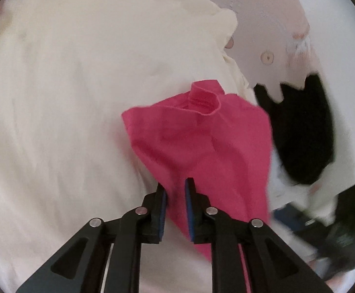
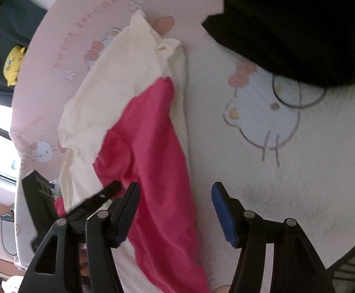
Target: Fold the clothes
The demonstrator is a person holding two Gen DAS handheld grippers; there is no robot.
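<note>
Step in hand, as judged: laying the pink garment [image 1: 197, 144] down for folding. Left gripper [image 1: 175, 195] is clenching a fold of the pink cloth btwn its blue pads, jaws nearly together w/ fabric bunched in the gap. Right gripper [image 2: 175, 210] is standing released, jaws wide apart; the pink cloth is running down past its left finger [image 2: 126, 210] but nothing is being pinched on that side. Pink garment is draping over a cream garment [image 1: 92, 85], both resting on a printed pink-and-white sheet [image 2: 263, 171] w/ cartoon cats. A black garment [image 2: 299, 24] is lying apart at the far edge of the sheet, not touching the pink one. Next move, in my judgement, is calling for the right gripper to take a free edge or corner of the pink cloth so both hands can spread it flat, clear of the cream piece; the edge is lying just beside the open jaws. Containers: none showing in either view, so no contents to report. A yellow plush toy [image 2: 12, 64] is sitting off the sheet, not involved.
</note>
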